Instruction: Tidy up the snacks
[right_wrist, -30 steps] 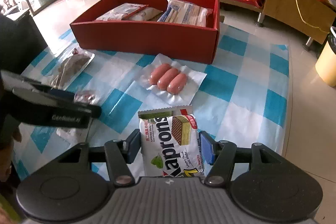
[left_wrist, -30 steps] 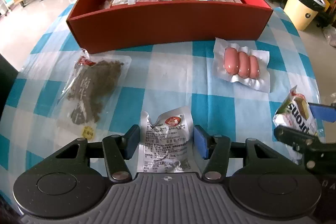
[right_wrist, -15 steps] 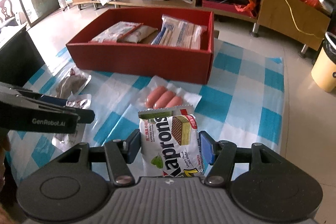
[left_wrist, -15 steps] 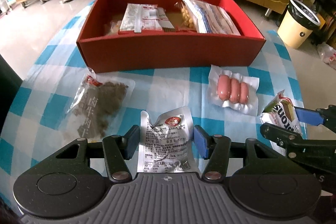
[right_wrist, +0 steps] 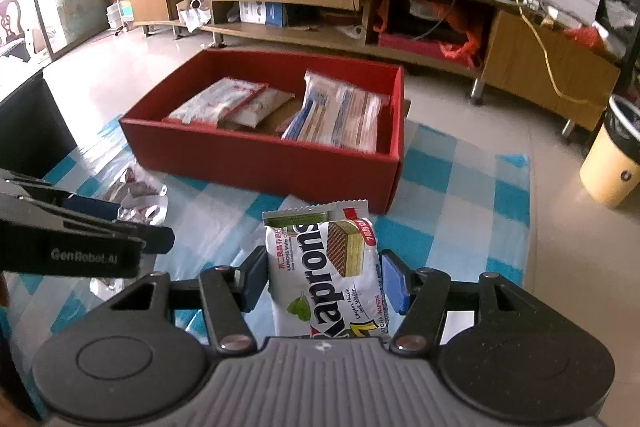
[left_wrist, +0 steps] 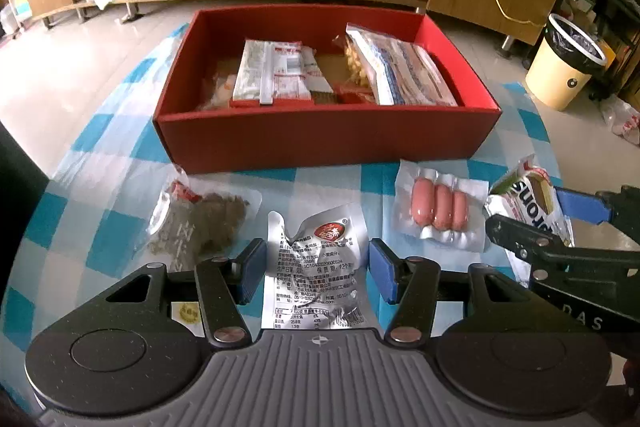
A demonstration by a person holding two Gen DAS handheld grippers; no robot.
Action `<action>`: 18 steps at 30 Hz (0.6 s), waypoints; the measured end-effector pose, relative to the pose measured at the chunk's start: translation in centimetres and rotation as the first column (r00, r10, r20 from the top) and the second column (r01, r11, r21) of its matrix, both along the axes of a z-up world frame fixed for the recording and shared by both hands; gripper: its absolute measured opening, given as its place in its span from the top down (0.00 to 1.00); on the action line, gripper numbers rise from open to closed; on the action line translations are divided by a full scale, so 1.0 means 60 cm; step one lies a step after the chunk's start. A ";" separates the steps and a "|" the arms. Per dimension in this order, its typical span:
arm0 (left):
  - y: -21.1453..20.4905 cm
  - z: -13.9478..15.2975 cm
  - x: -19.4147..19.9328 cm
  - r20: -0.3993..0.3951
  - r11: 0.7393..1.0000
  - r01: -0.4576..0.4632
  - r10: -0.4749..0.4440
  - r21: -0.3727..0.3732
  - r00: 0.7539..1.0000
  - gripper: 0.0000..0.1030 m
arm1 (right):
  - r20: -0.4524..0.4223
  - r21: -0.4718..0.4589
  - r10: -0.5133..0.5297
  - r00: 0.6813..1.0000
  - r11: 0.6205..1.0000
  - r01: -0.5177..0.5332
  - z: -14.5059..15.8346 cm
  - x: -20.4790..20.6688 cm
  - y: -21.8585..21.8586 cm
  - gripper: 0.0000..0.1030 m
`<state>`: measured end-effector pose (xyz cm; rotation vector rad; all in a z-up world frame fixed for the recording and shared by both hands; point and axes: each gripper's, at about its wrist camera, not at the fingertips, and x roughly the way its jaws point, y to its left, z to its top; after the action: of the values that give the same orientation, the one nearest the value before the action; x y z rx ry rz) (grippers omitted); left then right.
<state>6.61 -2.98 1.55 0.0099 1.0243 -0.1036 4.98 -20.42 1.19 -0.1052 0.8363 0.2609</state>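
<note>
My right gripper [right_wrist: 323,279] clamps a white wafer packet [right_wrist: 328,267] reading "Kaprons", held above the checked tablecloth [right_wrist: 460,227]. My left gripper [left_wrist: 316,273] clamps a crinkled silver pouch [left_wrist: 316,267] printed in Chinese, short of the red box [left_wrist: 320,143].

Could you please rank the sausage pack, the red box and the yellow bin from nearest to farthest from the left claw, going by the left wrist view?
1. Sausage pack: on the tablecloth, just ahead and right of the left claw.
2. Red box: straight ahead, beyond the loose snacks.
3. Yellow bin: on the floor, far right, past the table.
</note>
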 end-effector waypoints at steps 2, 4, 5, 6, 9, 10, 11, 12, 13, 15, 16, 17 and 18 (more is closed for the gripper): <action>0.000 0.003 0.003 0.007 1.000 0.001 -0.001 0.002 1.000 0.39 | 0.009 0.000 0.001 1.000 1.000 -0.001 0.004 0.006 0.003 0.44; 0.001 0.006 0.006 0.011 1.000 0.001 -0.001 -0.002 1.000 0.39 | 0.015 -0.001 -0.001 1.000 1.000 0.001 0.007 0.012 0.004 0.44; 0.001 0.008 0.009 0.014 1.000 0.001 -0.001 -0.002 1.000 0.39 | 0.018 -0.003 -0.003 1.000 1.000 0.003 0.008 0.015 0.005 0.44; 0.001 0.009 0.011 0.017 1.000 0.002 -0.002 0.000 1.000 0.39 | 0.021 -0.006 -0.004 1.000 1.000 0.004 0.010 0.018 0.005 0.44; 0.001 0.016 0.021 0.030 1.000 0.004 -0.004 0.002 1.000 0.39 | 0.029 -0.002 -0.008 1.000 1.000 0.008 0.014 0.027 0.006 0.44; 0.000 0.019 0.025 0.036 1.000 0.004 -0.004 0.001 0.999 0.39 | 0.032 0.002 -0.010 0.999 1.000 0.010 0.016 0.030 0.005 0.44; 0.000 0.022 0.030 0.042 1.000 0.004 -0.004 0.000 0.999 0.39 | 0.035 0.003 -0.011 0.999 1.000 0.011 0.018 0.033 0.006 0.44; -0.001 0.025 0.034 0.048 1.000 0.004 -0.004 -0.001 0.999 0.39 | 0.037 0.005 -0.012 0.999 1.000 0.012 0.020 0.036 0.006 0.44; -0.001 0.029 0.039 0.055 1.000 0.004 -0.004 -0.003 0.998 0.39 | 0.041 0.009 -0.015 0.999 1.000 0.014 0.022 0.040 0.006 0.44; -0.001 0.034 0.049 0.066 1.000 0.003 -0.002 -0.003 0.998 0.39 | 0.047 0.014 -0.021 0.999 1.000 0.020 0.026 0.050 0.007 0.44; -0.001 0.036 0.054 0.071 1.000 0.001 -0.001 -0.003 0.997 0.39 | 0.050 0.015 -0.023 0.999 1.000 0.023 0.027 0.055 0.007 0.44; 0.000 0.038 0.058 0.074 1.000 0.000 0.000 -0.004 0.997 0.39 | 0.052 0.015 -0.026 0.998 1.000 0.025 0.028 0.061 0.008 0.44; 0.000 0.039 0.064 0.077 1.000 -0.002 0.003 -0.005 0.997 0.39 | 0.055 0.014 -0.028 0.998 1.000 0.027 0.029 0.067 0.009 0.44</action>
<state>10.45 -2.95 3.90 0.0085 0.9467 -0.1026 8.98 -19.87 2.95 -0.0878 0.7806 0.2369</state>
